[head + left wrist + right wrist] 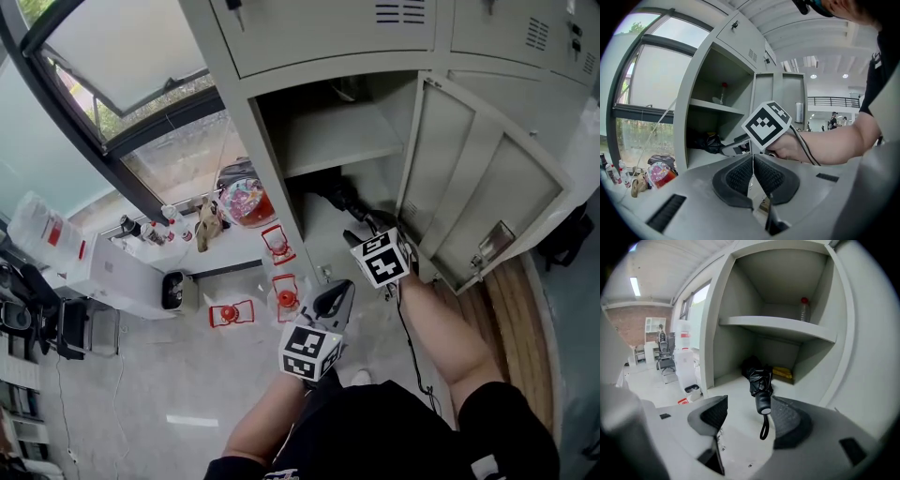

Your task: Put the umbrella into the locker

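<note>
While the right gripper holds its two jaws wide apart, the black folded umbrella lies just beyond the gap between them. It rests on the floor of the lower compartment of the locker. The umbrella's handle points back toward the jaws, with its round end just beside the right-hand pad. It cannot be told whether the two touch. A black wrist strap hangs in a loop below the handle, between the jaws. Farther in, behind the umbrella and a little to the right, a flat yellow object lies near the back wall. Above the jaws a shelf divides the locker. At the back of this shelf, to the right, a clear bottle with a red cap stands upright.

The left gripper has its jaws pressed together with nothing between them. Just past them is the person's right hand, with the right gripper's black-and-white marker cube, reaching toward the open locker. Beyond that, to the left of the jaws, the dark umbrella shows in the lower compartment.

Seen from the head, the left gripper is outside the locker, over the floor. The locker door stands open to the right of the right gripper.
</note>
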